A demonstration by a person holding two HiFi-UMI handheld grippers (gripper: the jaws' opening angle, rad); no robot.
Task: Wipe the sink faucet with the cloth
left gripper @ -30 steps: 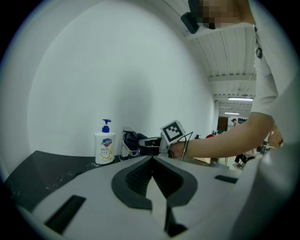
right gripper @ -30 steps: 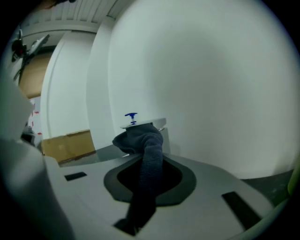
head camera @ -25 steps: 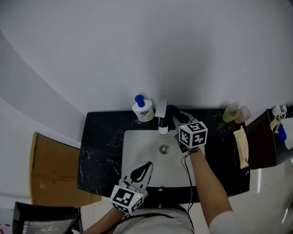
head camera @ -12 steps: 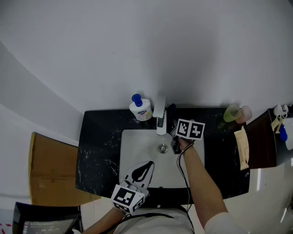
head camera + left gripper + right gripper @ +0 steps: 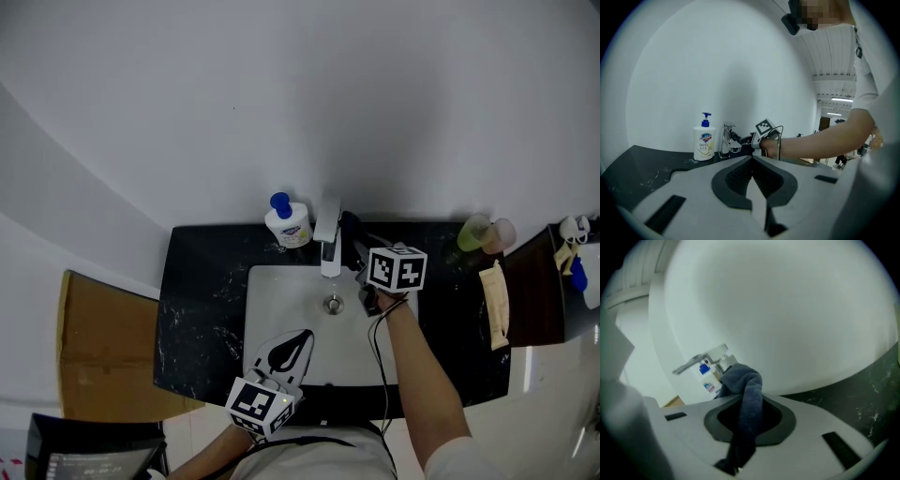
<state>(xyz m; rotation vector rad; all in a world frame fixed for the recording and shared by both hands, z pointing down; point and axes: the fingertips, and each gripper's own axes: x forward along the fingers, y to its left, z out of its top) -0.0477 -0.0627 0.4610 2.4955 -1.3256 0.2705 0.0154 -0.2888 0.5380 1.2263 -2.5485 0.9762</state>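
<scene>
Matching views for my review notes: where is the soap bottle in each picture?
Head view: soap bottle at centre, just left of the faucet.
Left gripper view: soap bottle left of centre, beside the faucet.
Right gripper view: soap bottle lower left, partly behind the faucet.
Shared landmark: the faucet.

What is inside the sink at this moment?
Only the drain shows in the sink. The right gripper, holding the cloth, covers its back right part; the left gripper covers some of the front.
</scene>
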